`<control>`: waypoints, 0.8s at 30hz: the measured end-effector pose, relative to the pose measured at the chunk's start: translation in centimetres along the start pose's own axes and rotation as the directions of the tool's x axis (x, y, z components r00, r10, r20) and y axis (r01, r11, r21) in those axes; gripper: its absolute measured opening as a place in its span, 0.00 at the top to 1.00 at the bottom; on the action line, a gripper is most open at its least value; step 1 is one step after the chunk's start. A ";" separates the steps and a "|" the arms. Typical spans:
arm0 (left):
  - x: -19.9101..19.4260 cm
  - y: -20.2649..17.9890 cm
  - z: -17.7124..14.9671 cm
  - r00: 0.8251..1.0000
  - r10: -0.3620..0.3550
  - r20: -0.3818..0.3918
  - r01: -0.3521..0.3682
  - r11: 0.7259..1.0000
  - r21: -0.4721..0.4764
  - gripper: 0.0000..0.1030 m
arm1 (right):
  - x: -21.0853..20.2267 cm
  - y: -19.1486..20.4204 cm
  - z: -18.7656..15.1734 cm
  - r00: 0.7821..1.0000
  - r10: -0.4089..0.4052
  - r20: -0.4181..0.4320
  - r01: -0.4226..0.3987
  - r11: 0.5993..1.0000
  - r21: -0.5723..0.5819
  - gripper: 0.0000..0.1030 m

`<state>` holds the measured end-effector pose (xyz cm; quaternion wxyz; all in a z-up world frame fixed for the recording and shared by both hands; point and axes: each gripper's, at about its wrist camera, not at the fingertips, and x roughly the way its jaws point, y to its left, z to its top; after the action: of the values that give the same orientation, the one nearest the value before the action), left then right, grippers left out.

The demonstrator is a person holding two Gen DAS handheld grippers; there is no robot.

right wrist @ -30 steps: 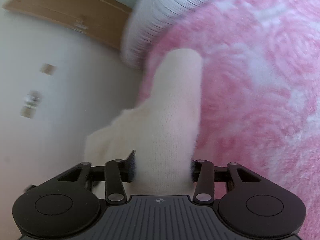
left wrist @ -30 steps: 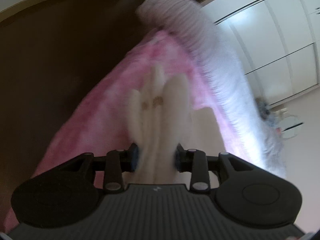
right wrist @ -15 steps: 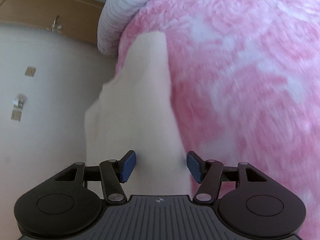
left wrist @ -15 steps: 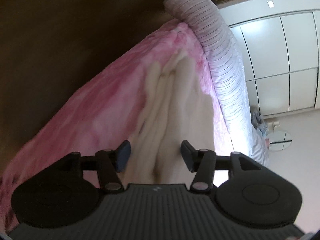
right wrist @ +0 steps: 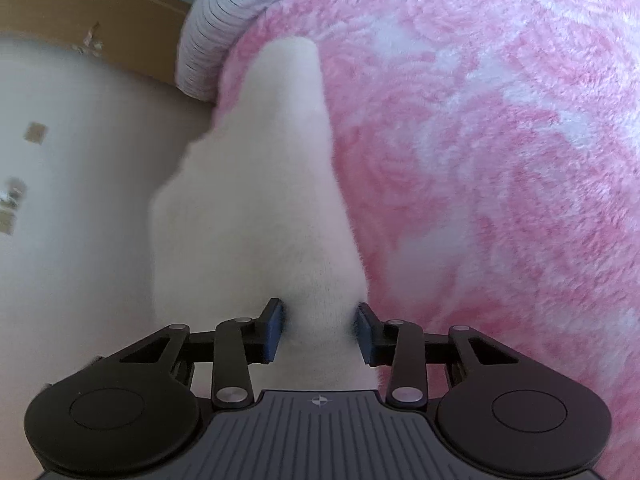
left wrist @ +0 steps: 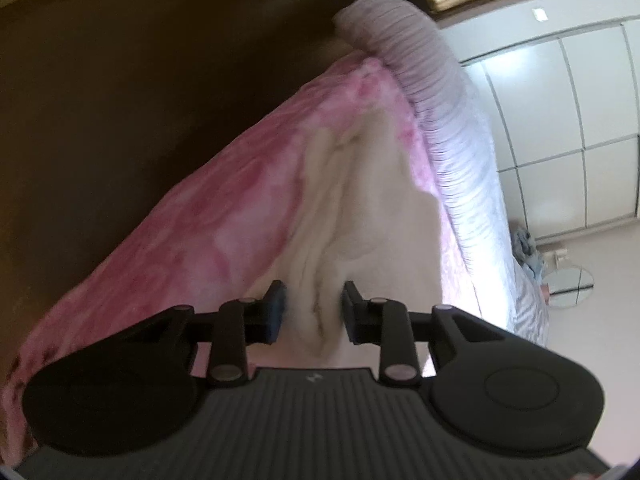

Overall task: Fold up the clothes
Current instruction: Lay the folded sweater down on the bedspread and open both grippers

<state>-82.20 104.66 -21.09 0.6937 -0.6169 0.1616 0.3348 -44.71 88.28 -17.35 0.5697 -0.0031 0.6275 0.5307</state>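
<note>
1. left gripper (left wrist: pixel 313 307): matte black, with two slim linkage arms running out to blue-padded fingertips (left wrist: pixel 276 307).
2. silver round rivets at the linkage joints; wide rounded black lobes on either side, each with a raised disc.
3. dark grey ribbed plate at the centre, with a small pale mark at its top edge.
4. right gripper (right wrist: pixel 320 330): same black build, blue pads (right wrist: pixel 273 330), silver rivets, ribbed grey plate with a small round crosshair mark.

Light: bright daylight on the white wardrobe (left wrist: pixel 560 120), glare along the bed edge.
Shadow: left wrist view's upper left is dark brown.
Blur: both views soft; fisheye bends edges.
</note>
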 end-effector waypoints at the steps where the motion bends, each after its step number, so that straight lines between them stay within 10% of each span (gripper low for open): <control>1: -0.1 -0.3 0.0 1.000 0.014 0.005 -0.015 1.000 0.010 0.70 | -0.2 0.6 -0.3 1.000 -0.028 0.003 0.028 0.998 -0.049 0.57; 6: -2.1 -4.4 0.5 0.984 0.171 0.050 -0.176 0.978 0.117 0.72 | -1.2 3.7 -1.6 0.986 -0.162 0.039 0.167 0.943 -0.289 0.56; 12: -3.9 -10.8 -1.6 0.917 0.382 0.116 -0.398 0.849 0.347 0.71 | -2.4 7.3 -3.2 0.946 -0.300 0.120 0.316 0.780 -0.540 0.56; 17: -0.2 -12.4 -3.9 0.871 0.477 0.119 -0.468 0.732 0.495 0.72 | 0.0 8.3 -5.4 0.946 -0.311 0.095 0.302 0.731 -0.612 0.57; 24: 3.1 -11.0 -4.3 0.815 0.572 0.095 -0.536 0.681 0.499 0.63 | 4.1 6.8 -6.1 0.924 -0.378 0.060 0.328 0.700 -0.634 0.63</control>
<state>-71.85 101.22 -15.65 0.6900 -0.3466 0.4458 0.4528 -54.59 89.64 -17.07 0.6019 -0.3348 0.4202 0.5908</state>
